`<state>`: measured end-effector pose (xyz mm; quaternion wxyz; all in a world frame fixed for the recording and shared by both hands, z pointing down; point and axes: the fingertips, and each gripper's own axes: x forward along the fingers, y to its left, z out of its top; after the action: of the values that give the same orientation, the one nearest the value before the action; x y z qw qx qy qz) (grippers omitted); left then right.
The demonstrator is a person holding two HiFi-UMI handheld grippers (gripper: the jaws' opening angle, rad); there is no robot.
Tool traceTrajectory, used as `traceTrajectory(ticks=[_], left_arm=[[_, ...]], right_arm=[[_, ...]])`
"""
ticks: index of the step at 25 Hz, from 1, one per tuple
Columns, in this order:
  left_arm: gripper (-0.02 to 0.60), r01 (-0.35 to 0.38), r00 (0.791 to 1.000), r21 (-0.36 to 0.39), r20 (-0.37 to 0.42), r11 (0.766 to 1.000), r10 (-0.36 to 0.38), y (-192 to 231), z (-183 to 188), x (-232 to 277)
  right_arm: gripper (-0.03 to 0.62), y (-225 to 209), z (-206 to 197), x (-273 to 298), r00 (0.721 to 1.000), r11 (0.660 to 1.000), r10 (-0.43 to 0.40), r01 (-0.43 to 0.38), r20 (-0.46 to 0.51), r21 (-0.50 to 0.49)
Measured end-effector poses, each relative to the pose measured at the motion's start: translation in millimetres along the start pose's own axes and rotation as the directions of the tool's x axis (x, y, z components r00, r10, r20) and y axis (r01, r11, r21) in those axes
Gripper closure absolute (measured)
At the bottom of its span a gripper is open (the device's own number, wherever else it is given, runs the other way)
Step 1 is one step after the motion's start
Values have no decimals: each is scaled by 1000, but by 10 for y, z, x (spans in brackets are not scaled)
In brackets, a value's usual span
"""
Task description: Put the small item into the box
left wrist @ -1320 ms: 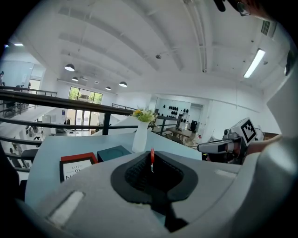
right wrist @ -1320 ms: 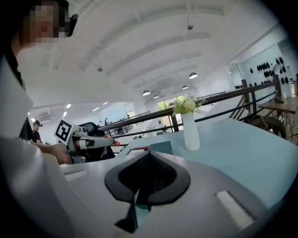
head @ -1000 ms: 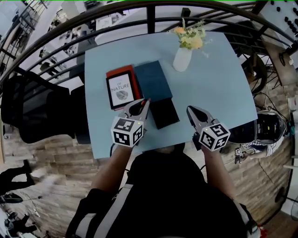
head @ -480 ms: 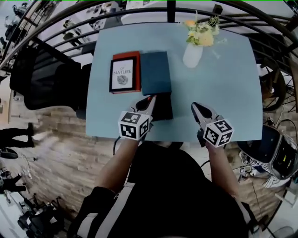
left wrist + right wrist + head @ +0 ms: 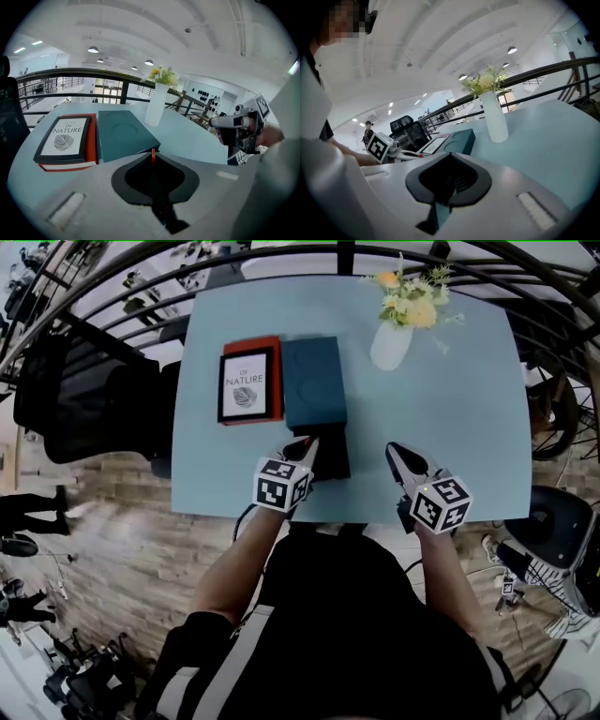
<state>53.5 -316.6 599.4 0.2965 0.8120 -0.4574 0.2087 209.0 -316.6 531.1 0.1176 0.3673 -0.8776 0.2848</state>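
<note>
A thin small red item (image 5: 152,157) shows only as a narrow upright sliver at the very tip of the left gripper (image 5: 307,442), whose two jaws are closed together on it. It is too small to make out its shape. In the head view that tip lies over the left edge of a low black rectangular box (image 5: 336,457), which sits near the table's front edge. Whether the tip touches the box cannot be told.

At 12 o'clock from the black box, and touching or overlapping its far end, lies a flat dark teal rectangular box (image 5: 314,385) with a round recess pressed into its top. Just beside this, at its 9 o'clock, is a red hardback book (image 5: 249,381) that carries a black-framed white cover printed with a leaf and the words "OF NATURE". At about 1 o'clock from the teal box, well apart from it, a white ceramic vase (image 5: 390,345) stands upright and holds yellow and white flowers (image 5: 412,307).

The right gripper (image 5: 394,448) hovers at 3 o'clock from the left one, over bare table. Its jaws meet at the tip and grip nothing.

All of this rests on a pale blue rectangular table (image 5: 441,427). A black office chair (image 5: 84,409) stands at the table's 9 o'clock, and a dark curved metal railing (image 5: 122,287) runs round its far side.
</note>
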Motion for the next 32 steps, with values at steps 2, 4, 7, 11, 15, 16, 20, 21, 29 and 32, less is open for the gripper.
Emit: traceTrajectory(ticks=[2,4,7,11,15,16,20,21,29,32], left_arm=[[563,22,999,23,-31,1000,-21,-17,-80,71],[563,50,997,43,-66,998,-47,-33,-180,148],[563,96,989,59,-117,994,-89,-57,-299,254],[563,156,975,84,-170,984,-140,-109,-390,348],[563,203,961,134,-216,970,-172,-154,-452,395],[563,217,956,141,-229,966,-182,-166,-468,400],[563,264,933,149,-291,953,-213,-217,-554,409],[563,270,929,156,-302,950,-214,-219,-572,416],[561,325,894,226,-390,918,-220,-295,-662,453],[561,329,884,238,-417,914,-210,-302,-687,453]], right_arm=[[592,-72,-14,-6,1000,999,-27,27,2,22],[592,-91,-61,15,999,999,-39,40,-4,33],[592,-69,-150,58,999,998,-46,47,-15,47],[592,-69,-245,58,998,996,-61,63,-28,63],[592,-90,-334,3,996,994,-79,82,-41,70],[594,-90,-347,-1,996,994,-83,86,-40,73],[592,-38,-386,17,996,993,-81,84,-37,83],[594,-16,-394,24,996,993,-78,81,-37,83],[592,58,-402,-4,997,994,-72,74,-32,78],[592,75,-402,-34,996,994,-78,80,-33,74]])
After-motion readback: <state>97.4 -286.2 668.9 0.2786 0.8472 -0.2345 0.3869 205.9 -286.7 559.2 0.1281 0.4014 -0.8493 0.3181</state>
